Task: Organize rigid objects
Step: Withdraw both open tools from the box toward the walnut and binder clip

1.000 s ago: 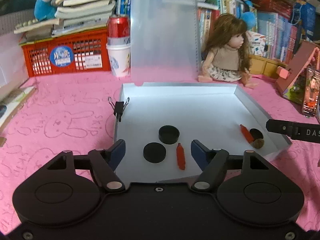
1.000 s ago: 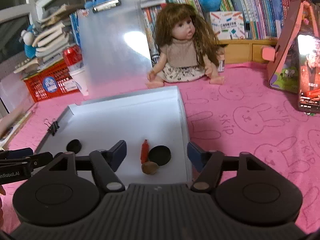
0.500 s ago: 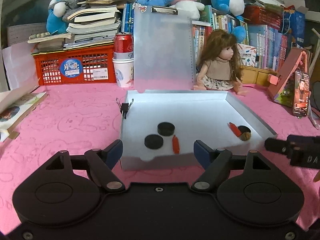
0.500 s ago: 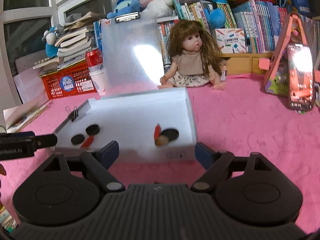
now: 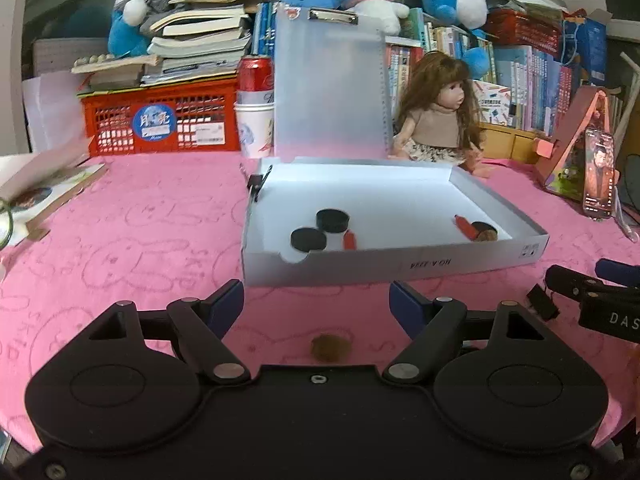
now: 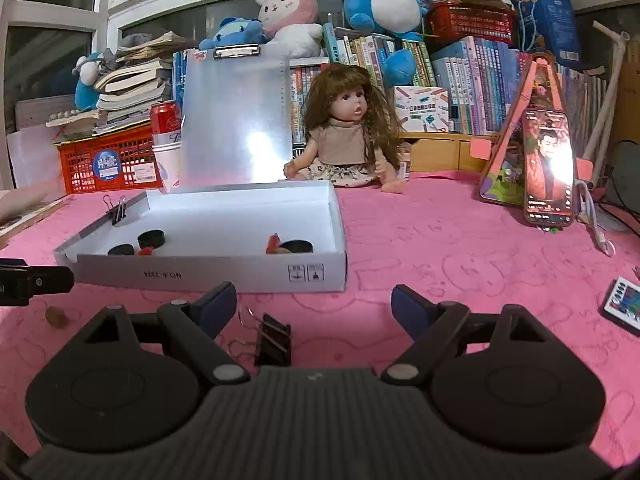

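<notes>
A white shallow box lies on the pink cloth. It holds two black discs, a red piece, another red piece and a dark disc with a brown nut. A brown nut lies on the cloth between my open left gripper's fingers; it also shows in the right wrist view. A black binder clip lies by my open right gripper. Both grippers are empty, in front of the box.
A binder clip is clipped on the box's left wall. A doll, a frosted clipboard, a red basket, a can on a cup stand behind. A phone on a stand and a remote are at right.
Both grippers have drawn back from over the box to the cloth in front of it. The nut and the loose binder clip have come into view.
</notes>
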{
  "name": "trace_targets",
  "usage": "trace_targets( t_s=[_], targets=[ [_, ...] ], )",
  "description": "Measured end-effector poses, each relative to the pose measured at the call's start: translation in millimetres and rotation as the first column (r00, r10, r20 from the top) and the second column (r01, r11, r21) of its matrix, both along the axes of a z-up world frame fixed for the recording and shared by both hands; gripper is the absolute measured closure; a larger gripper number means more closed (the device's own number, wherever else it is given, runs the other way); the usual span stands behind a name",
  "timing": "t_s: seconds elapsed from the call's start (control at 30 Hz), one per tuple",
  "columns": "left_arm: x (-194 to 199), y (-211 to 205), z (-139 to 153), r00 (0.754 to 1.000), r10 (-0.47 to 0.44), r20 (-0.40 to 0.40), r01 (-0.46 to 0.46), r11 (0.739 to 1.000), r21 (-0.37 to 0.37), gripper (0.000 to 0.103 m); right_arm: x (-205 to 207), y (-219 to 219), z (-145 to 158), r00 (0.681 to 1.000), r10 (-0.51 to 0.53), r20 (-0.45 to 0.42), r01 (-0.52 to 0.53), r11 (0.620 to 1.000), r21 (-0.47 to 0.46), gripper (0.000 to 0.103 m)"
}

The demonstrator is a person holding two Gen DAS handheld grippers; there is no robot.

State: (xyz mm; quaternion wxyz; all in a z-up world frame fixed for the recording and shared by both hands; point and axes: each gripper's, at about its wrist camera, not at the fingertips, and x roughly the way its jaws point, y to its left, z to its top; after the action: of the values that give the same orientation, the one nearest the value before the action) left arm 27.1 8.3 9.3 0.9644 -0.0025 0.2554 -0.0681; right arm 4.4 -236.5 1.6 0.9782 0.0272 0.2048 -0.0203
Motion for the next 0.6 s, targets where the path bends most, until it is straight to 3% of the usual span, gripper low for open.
trace_targets(
  t_s=[0.6],
  targets=[
    [-16.8,1.6,-19.0,1.0,0.019,-0.019,-0.019,1.0,0.007,0.024,-9.3,8.2,-19.4,0.999,-0.004,-0.05,0.004,1.0,-0.001,0.01]
  ],
)
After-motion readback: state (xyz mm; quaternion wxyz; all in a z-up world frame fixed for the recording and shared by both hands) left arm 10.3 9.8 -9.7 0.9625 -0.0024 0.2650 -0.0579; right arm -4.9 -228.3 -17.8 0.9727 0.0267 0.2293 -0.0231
